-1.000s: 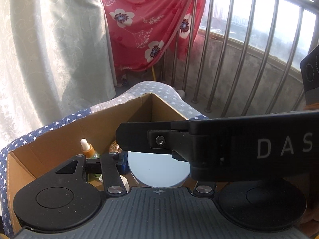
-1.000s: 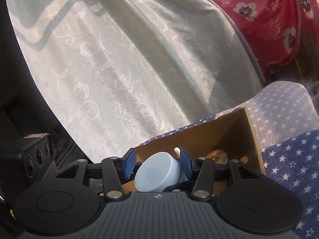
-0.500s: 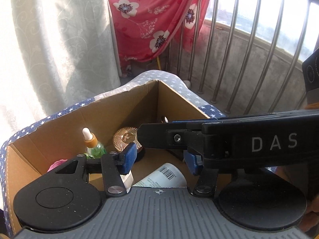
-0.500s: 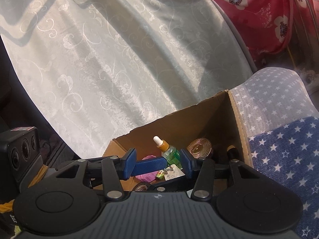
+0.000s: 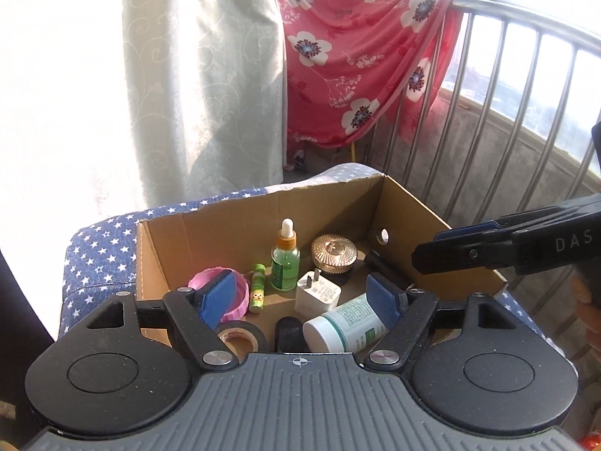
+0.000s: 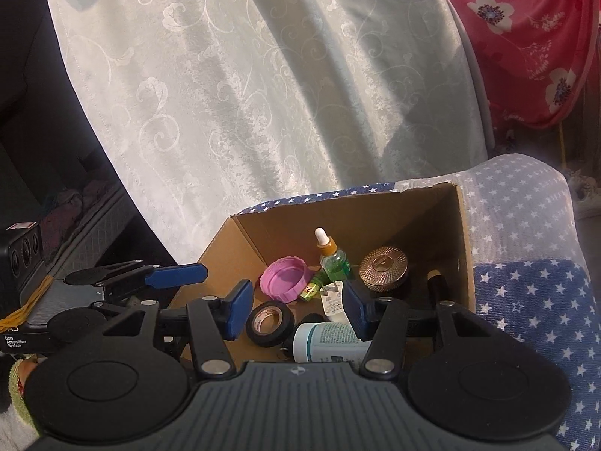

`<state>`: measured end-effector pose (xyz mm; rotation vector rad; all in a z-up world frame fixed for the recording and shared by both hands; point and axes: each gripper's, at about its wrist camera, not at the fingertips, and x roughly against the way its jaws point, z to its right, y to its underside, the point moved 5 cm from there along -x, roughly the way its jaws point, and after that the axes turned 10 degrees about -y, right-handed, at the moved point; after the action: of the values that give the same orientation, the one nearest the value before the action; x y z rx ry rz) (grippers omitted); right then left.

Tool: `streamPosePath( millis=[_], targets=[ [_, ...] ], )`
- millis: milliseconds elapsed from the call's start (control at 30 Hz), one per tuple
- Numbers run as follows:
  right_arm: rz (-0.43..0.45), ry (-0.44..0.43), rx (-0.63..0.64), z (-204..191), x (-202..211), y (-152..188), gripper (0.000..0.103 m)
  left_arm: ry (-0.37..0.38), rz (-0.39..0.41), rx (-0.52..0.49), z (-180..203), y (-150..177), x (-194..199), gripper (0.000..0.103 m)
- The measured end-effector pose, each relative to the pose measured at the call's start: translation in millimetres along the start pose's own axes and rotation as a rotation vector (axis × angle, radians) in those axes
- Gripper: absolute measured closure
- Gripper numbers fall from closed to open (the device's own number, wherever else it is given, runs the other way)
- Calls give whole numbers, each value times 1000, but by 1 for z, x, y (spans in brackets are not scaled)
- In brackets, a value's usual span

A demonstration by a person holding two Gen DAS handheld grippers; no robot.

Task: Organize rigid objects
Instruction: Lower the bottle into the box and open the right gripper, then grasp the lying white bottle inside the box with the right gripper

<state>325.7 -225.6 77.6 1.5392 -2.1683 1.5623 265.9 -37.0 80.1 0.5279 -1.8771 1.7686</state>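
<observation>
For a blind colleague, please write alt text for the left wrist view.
An open left hand-held gripper, jaws opening and holding nothing, hovers over a cardboard box containing a dropper bottle, gold-lidded jar, pink lid, charger, tape roll and white bottle.

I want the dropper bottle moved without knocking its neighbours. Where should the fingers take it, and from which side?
Probably from above, closing on the orange collar or glass shoulder of the dropper bottle. It stands upright in the box, with the lip balm close on its left, the charger in front and the gold jar on its right, so low side approaches are crowded.
</observation>
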Motion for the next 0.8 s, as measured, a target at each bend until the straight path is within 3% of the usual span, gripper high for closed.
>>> streamPosePath(
  millis=[67, 133, 367, 500, 700, 800],
  targets=[
    [-62, 34, 10, -4, -13, 2, 40, -12, 21, 16, -9, 3, 6, 24],
    [-124, 68, 1, -4, -29, 2, 29, -22, 43, 27, -17, 5, 12, 22],
    [-315, 173, 62, -13, -75, 6, 29, -65, 100, 55, -47, 15, 30, 17],
    [-422, 275, 137, -17, -99, 14, 29, -80, 127, 99, -69, 20, 40, 15],
    [-546, 413, 213, -19, -132, 20, 28, -60, 129, 166, -94, 29, 43, 14],
    [-592, 460, 230, -16, -142, 24, 18, -50, 129, 183, -104, 35, 45, 14]
  ],
)
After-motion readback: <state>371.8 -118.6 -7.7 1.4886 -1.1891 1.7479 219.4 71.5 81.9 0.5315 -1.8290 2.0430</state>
